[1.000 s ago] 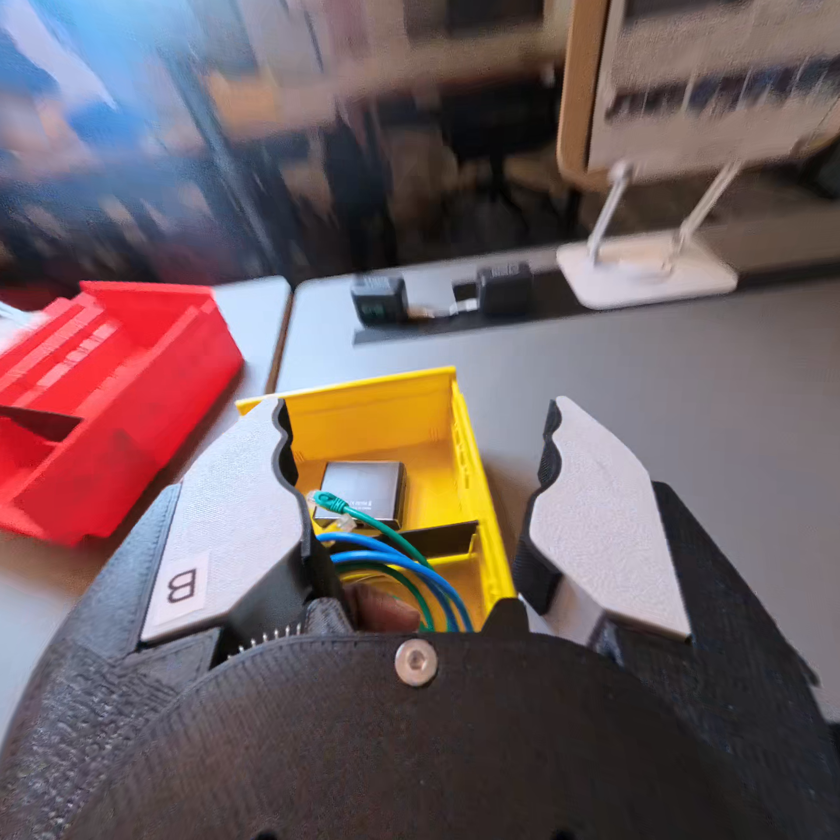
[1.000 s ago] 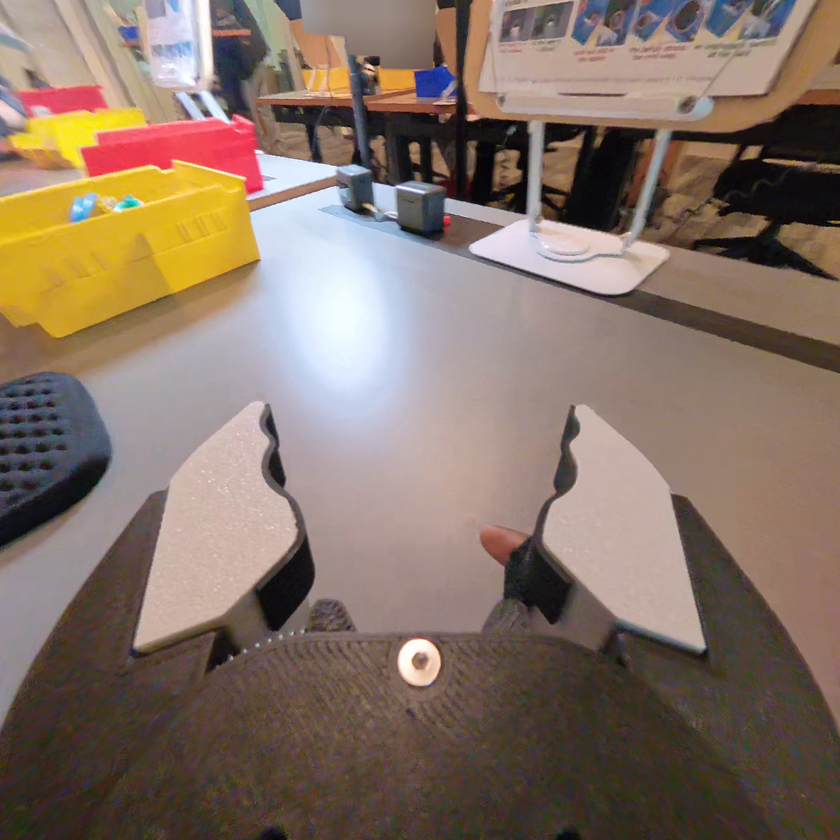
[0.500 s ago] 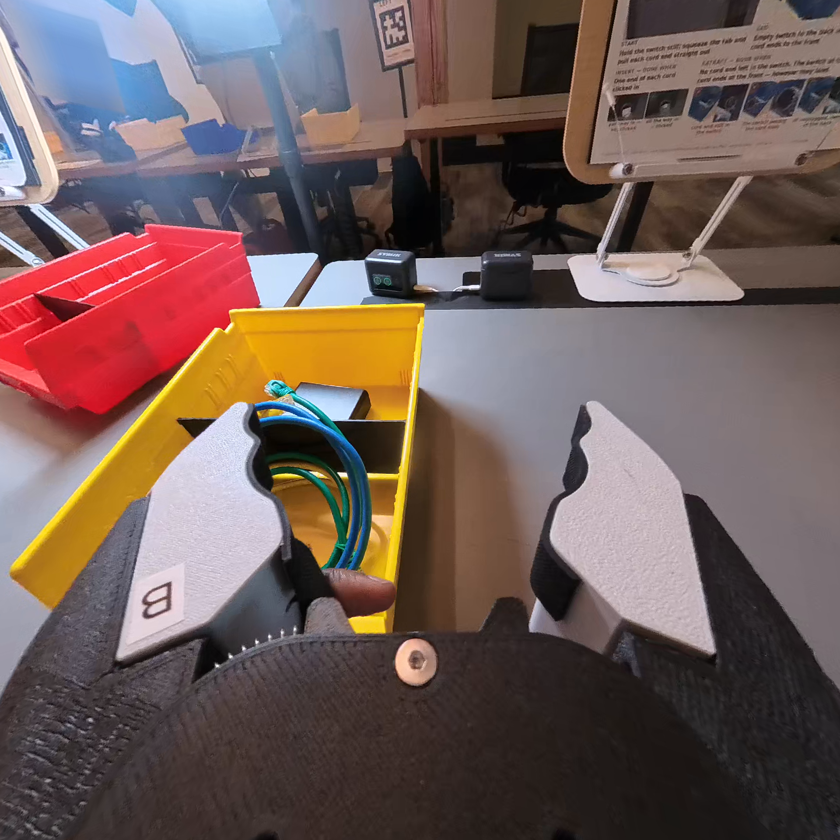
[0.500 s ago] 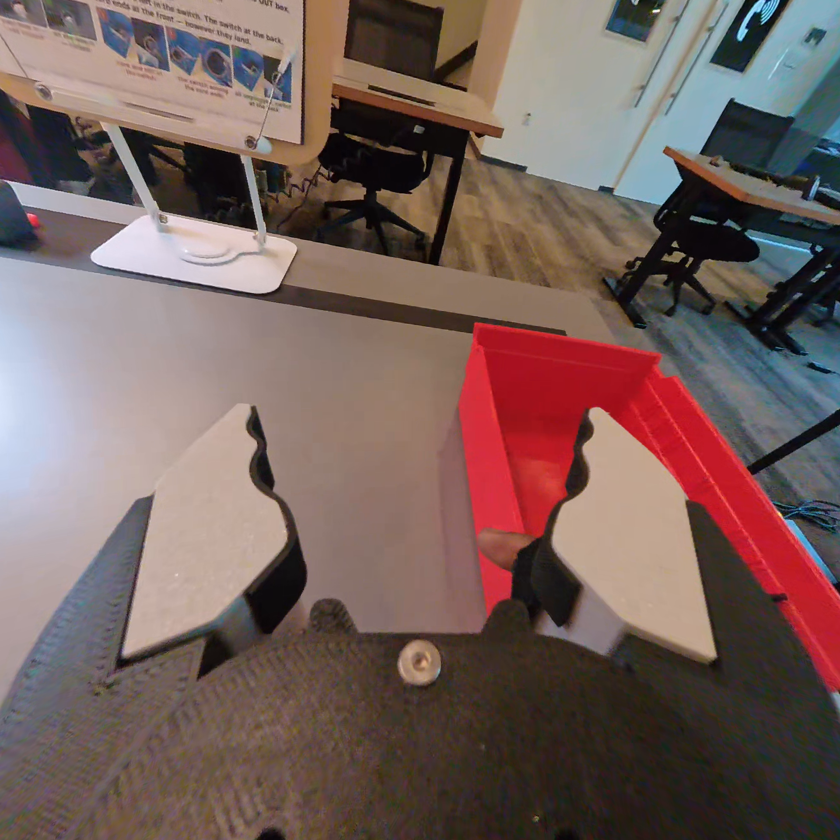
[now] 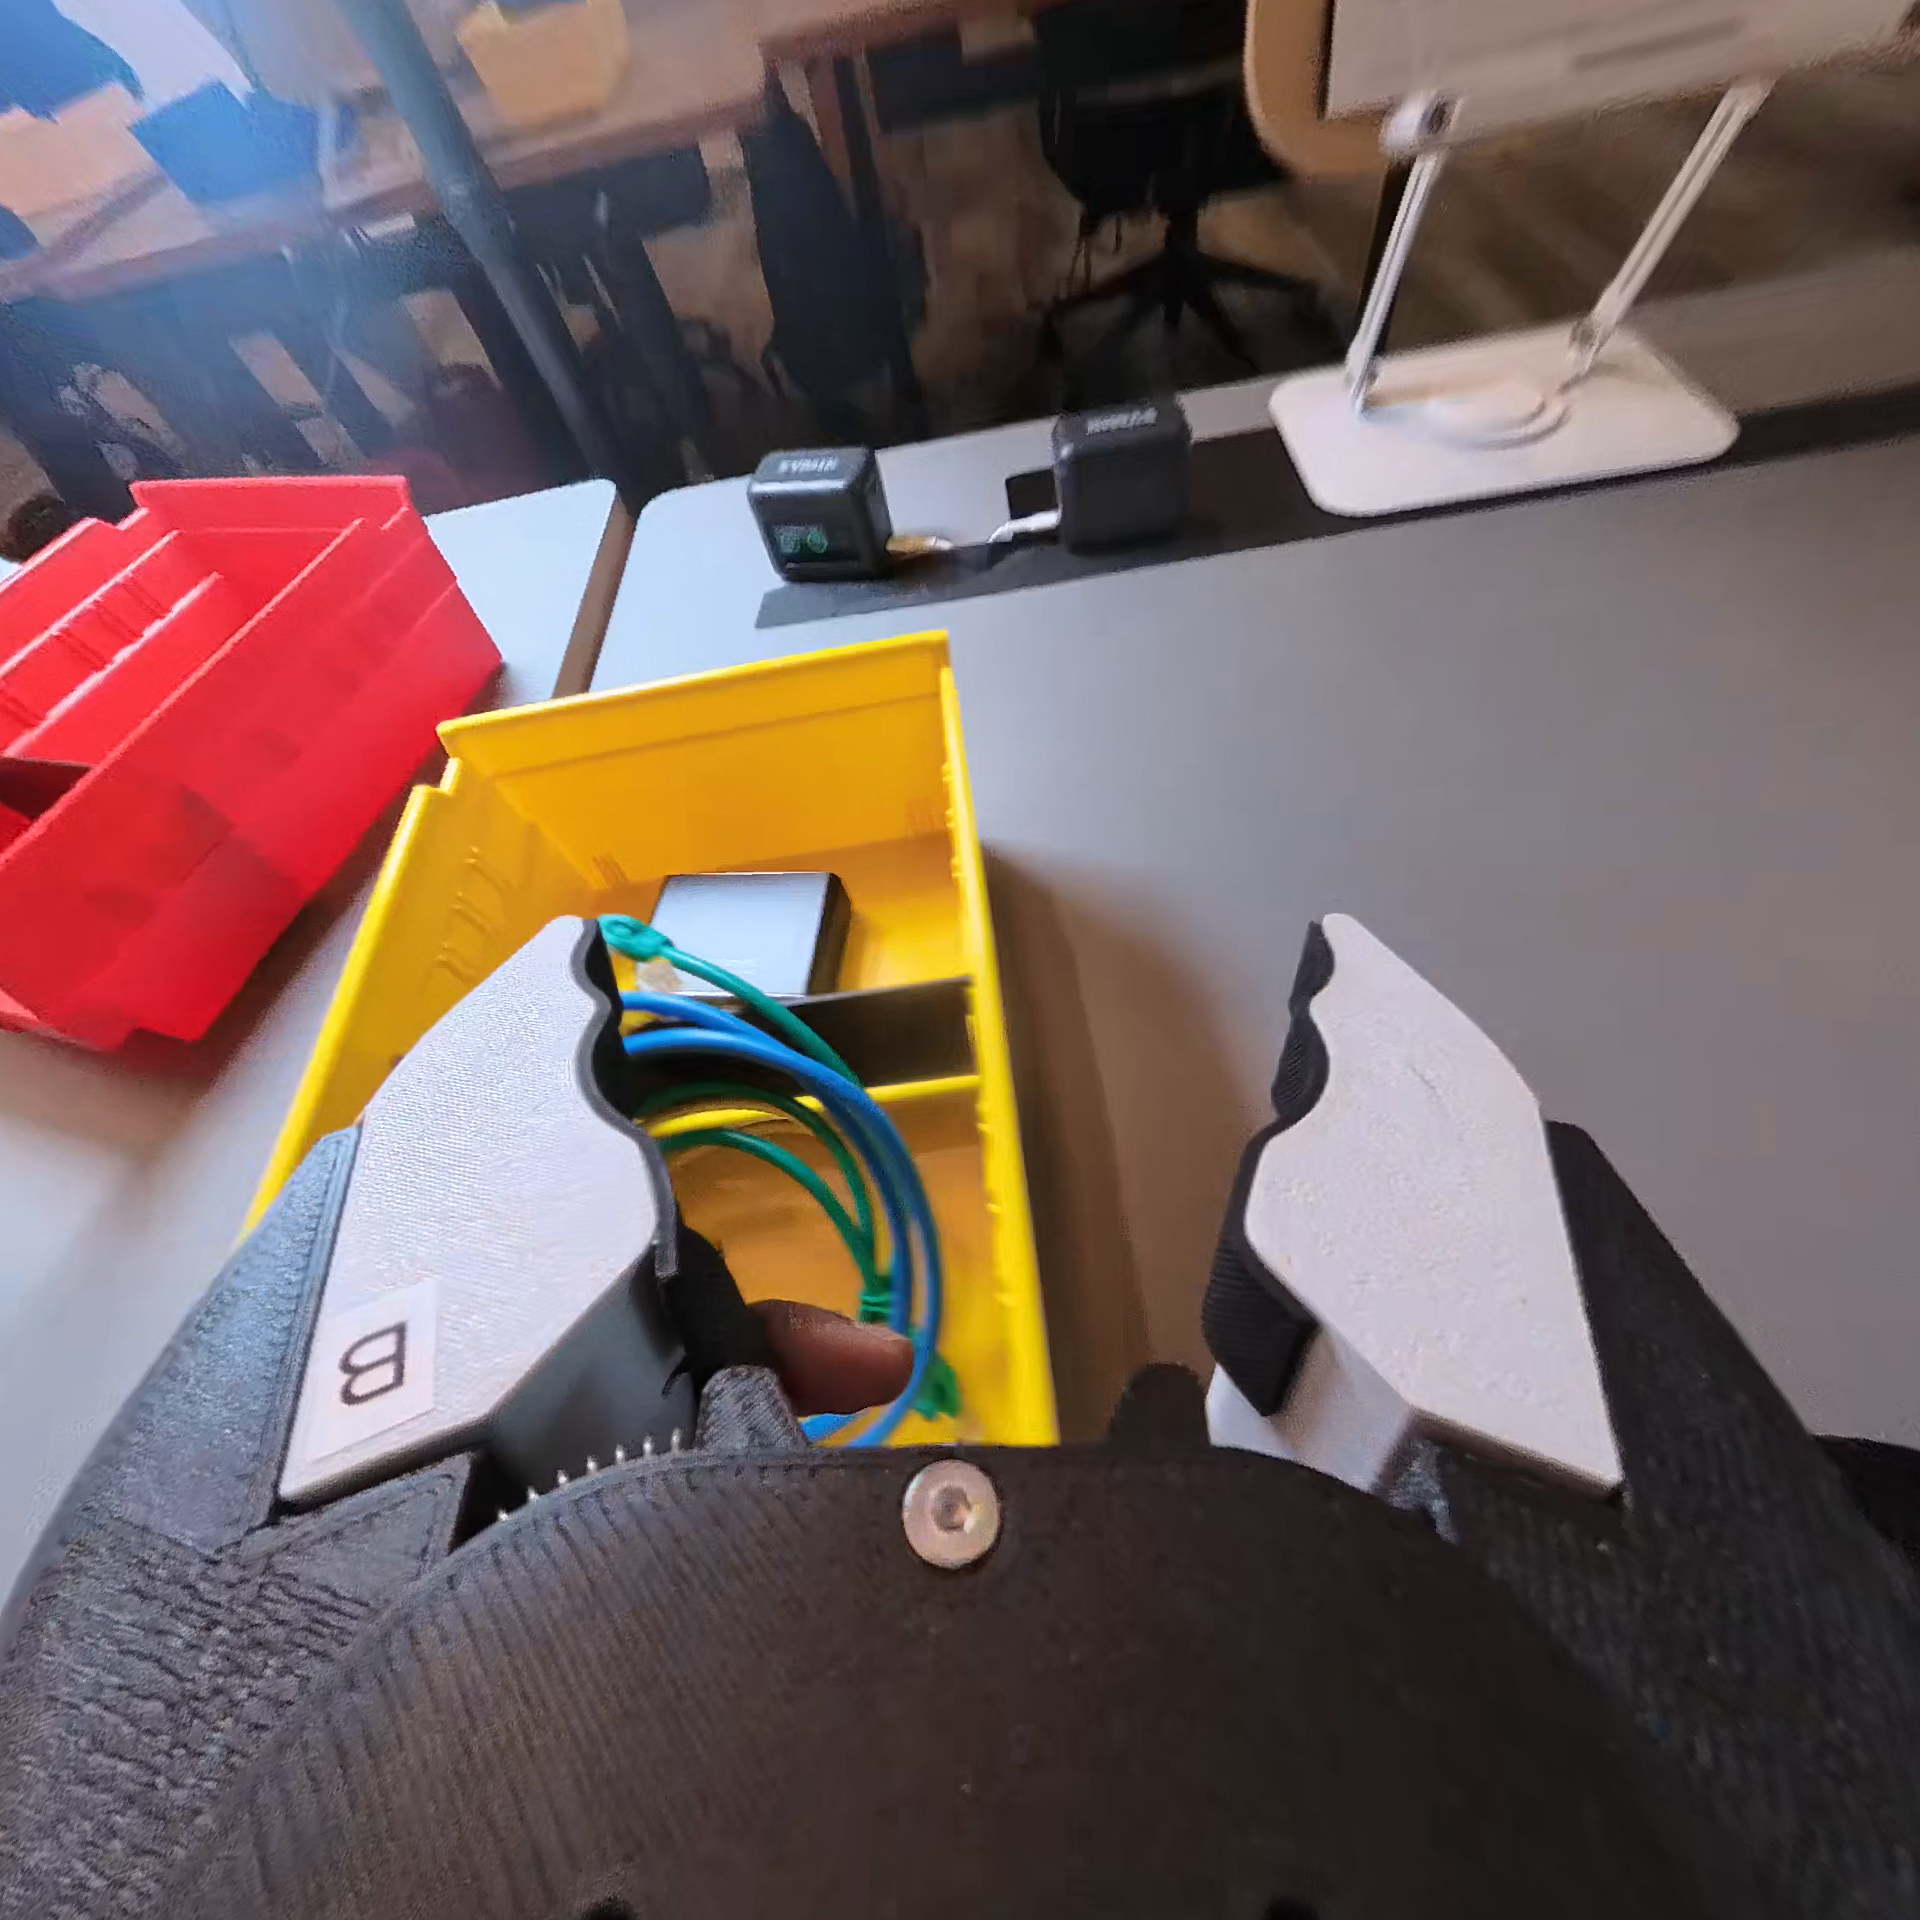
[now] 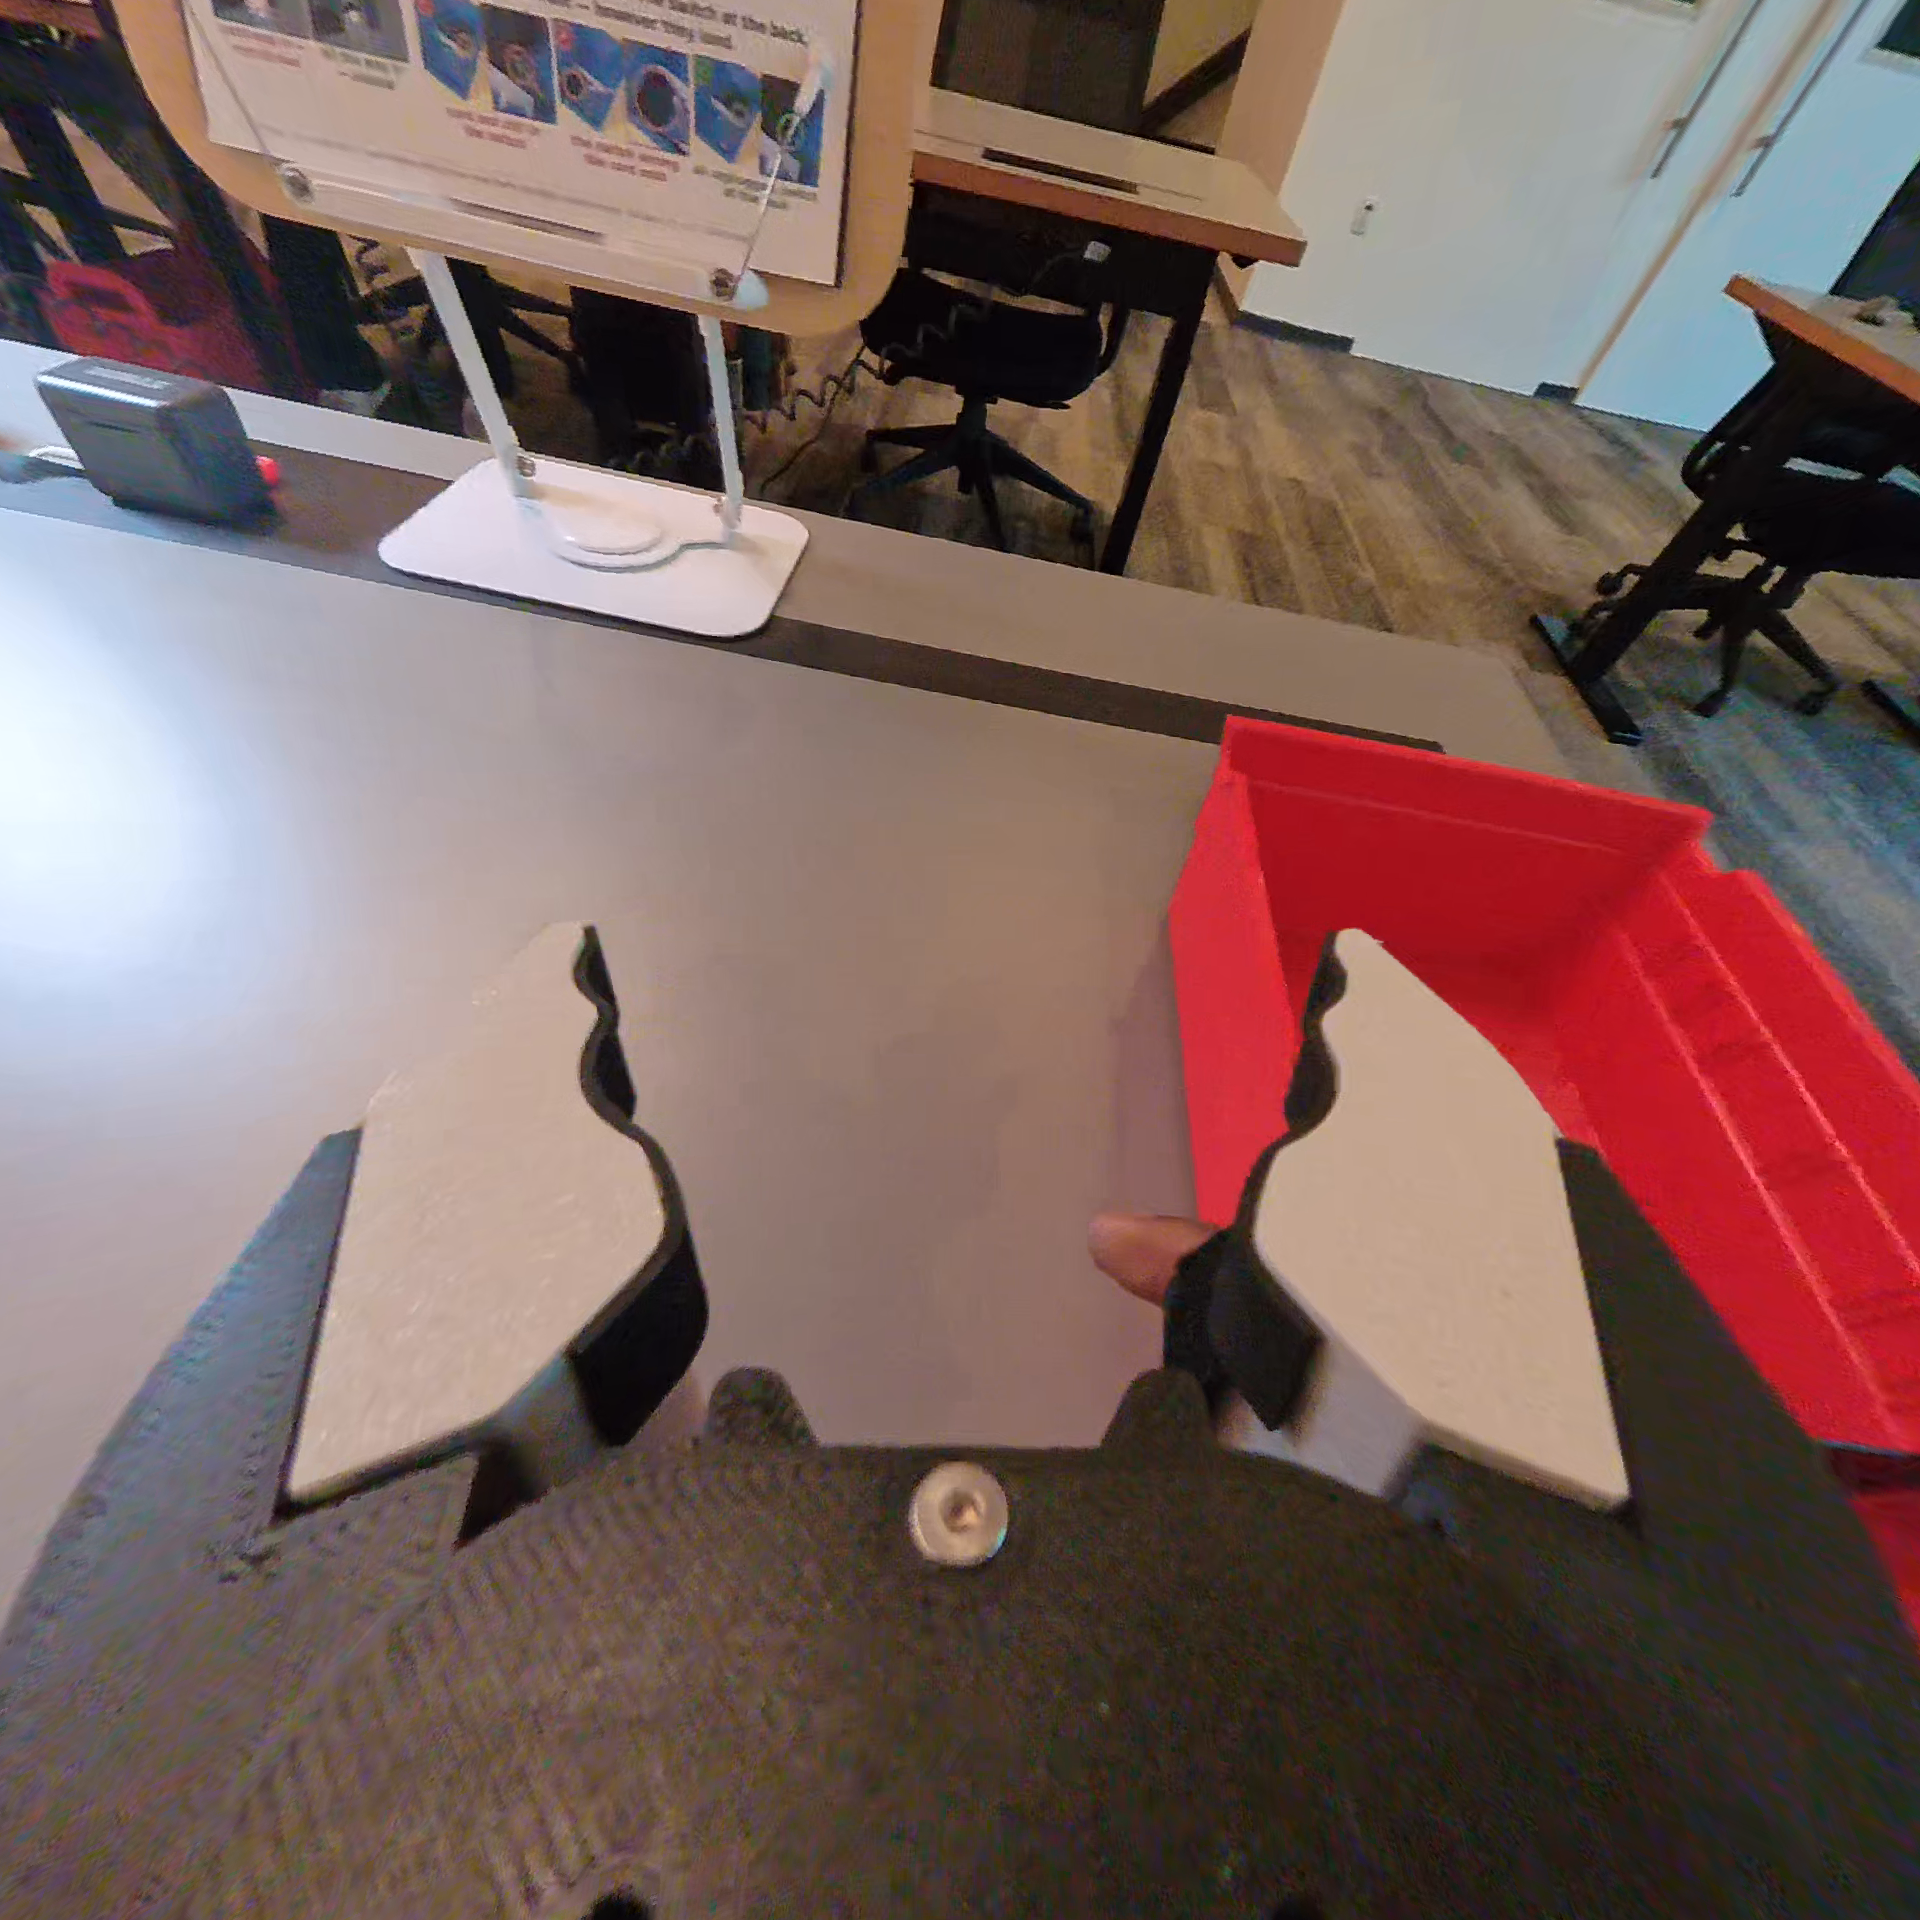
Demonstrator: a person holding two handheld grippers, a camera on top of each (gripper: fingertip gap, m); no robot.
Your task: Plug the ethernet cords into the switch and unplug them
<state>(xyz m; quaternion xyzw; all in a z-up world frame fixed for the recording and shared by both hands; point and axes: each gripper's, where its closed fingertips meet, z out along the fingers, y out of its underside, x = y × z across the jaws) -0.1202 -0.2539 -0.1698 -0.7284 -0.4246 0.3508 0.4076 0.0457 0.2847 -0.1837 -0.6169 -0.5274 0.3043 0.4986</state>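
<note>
**Left tongs over the yellow bin, nothing gripped yet**

Nearest the left wrist camera, the left tongs hang spread wide and empty above the near compartment of the yellow bin. There the blue ethernet cord and the green ethernet cord lie coiled together in loose loops. One green plug end sticks up over the black divider. Behind that divider, in the far compartment, the switch lies flat, its long axis running across the bin; which side carries the ports cannot be told.

The step in hand looks like a first pick-up. It would go best by taking one item cleanly, either the switch by its short sides or a single cord just behind its plug, so the loops do not drag each other out.

The right tongs are likewise released and empty, held above the bare desk beside a red bin.
</note>
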